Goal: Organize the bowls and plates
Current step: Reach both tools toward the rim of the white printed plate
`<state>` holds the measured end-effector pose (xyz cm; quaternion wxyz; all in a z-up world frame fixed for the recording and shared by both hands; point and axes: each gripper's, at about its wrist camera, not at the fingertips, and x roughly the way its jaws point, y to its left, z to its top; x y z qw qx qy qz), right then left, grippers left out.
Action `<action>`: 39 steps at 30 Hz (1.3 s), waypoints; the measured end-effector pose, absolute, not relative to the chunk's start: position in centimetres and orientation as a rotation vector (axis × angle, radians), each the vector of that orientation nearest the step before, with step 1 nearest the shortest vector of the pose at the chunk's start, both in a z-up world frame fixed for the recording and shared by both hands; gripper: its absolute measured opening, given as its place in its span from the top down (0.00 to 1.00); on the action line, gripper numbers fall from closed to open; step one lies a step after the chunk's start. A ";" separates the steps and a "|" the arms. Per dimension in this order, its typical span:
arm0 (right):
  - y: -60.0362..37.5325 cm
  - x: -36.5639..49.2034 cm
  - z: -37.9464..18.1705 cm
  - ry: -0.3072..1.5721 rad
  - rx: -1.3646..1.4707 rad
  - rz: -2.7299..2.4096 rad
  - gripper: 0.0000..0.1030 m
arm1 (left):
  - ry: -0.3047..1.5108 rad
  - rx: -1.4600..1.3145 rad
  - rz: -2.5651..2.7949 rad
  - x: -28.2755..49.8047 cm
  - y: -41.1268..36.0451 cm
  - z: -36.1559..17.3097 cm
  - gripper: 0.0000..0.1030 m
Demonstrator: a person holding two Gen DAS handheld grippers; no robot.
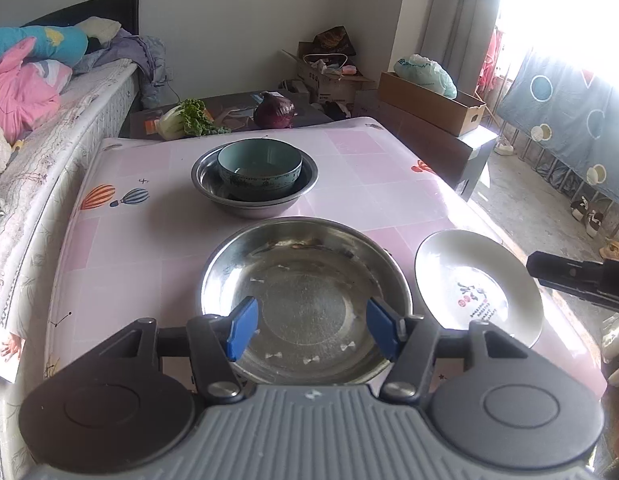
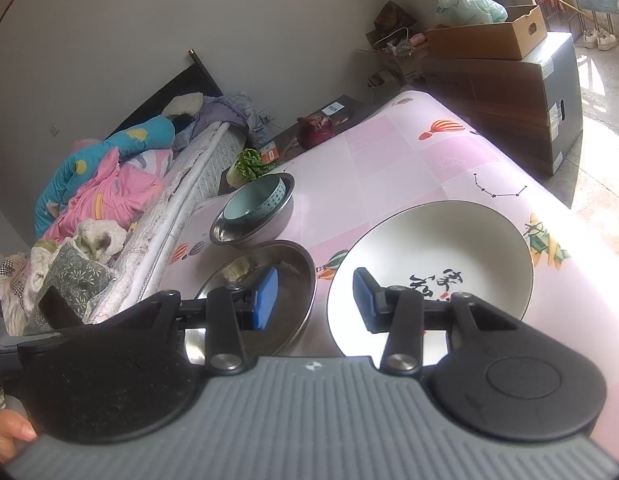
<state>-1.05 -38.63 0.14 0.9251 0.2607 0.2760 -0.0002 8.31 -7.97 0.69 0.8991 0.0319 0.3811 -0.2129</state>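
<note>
Left wrist view: a pink table [image 1: 157, 264] is seen, a bed [image 1: 49, 120] at 9 o'clock, boxes [image 1: 429, 104] at 1 o'clock. A steel plate [image 1: 309, 264] lies below the left gripper [image 1: 311, 328], whose fingers are spread on nothing. A teal bowl [image 1: 259, 168] sits inside a steel bowl [image 1: 254, 196] at 12 o'clock. A white plate [image 1: 469, 280] lies at 3 o'clock.

Right wrist view: the right gripper [image 2: 315, 300] is spread, empty, over the gap between steel plate [image 2: 293, 268] and white plate [image 2: 437, 236]. A person's fingers [image 2: 13, 432] show only here, at 8 o'clock.

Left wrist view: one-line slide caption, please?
Open left gripper above steel plate, white plate beside it, teal bowl nested in steel bowl.
</note>
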 end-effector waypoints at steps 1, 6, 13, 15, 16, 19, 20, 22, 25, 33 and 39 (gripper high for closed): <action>-39.5 -1.5 0.3 0.556 0.545 -0.013 0.59 | 0.790 0.061 -0.456 8.3 -8.5 0.9 0.39; -44.0 -4.2 0.5 0.523 0.577 -0.098 0.58 | 0.789 0.070 -0.509 7.4 -11.6 0.8 0.39; -49.0 -6.9 -1.5 0.555 0.611 -0.164 0.58 | 0.793 0.032 -0.552 5.2 -14.9 -1.5 0.40; -49.9 -7.0 -2.2 0.572 0.615 -0.161 0.58 | 0.798 0.029 -0.560 4.7 -15.7 -2.4 0.42; -50.3 -7.0 -2.7 0.582 0.620 -0.155 0.58 | 0.803 0.030 -0.563 4.6 -16.1 -2.7 0.42; -51.4 -6.1 -3.8 0.610 0.646 -0.126 0.58 | 0.828 0.022 -0.566 4.3 -17.4 -4.1 0.49; -51.7 -5.7 -4.1 0.617 0.648 -0.117 0.58 | 0.835 0.016 -0.562 4.4 -17.7 -4.5 0.51; -52.1 -4.5 -4.7 0.633 0.644 -0.104 0.58 | 0.846 0.006 -0.546 4.5 -18.1 -5.3 0.53; -52.3 -2.6 -5.5 0.658 0.633 -0.082 0.58 | 0.858 0.010 -0.525 4.6 -18.9 -6.0 0.55; -53.4 2.4 -7.7 0.713 0.616 -0.045 0.58 | 0.899 -0.013 -0.511 5.7 -20.6 -7.4 0.55; -54.5 4.9 -8.9 0.733 0.651 -0.003 0.61 | 0.912 -0.016 -0.506 6.3 -21.4 -8.0 0.55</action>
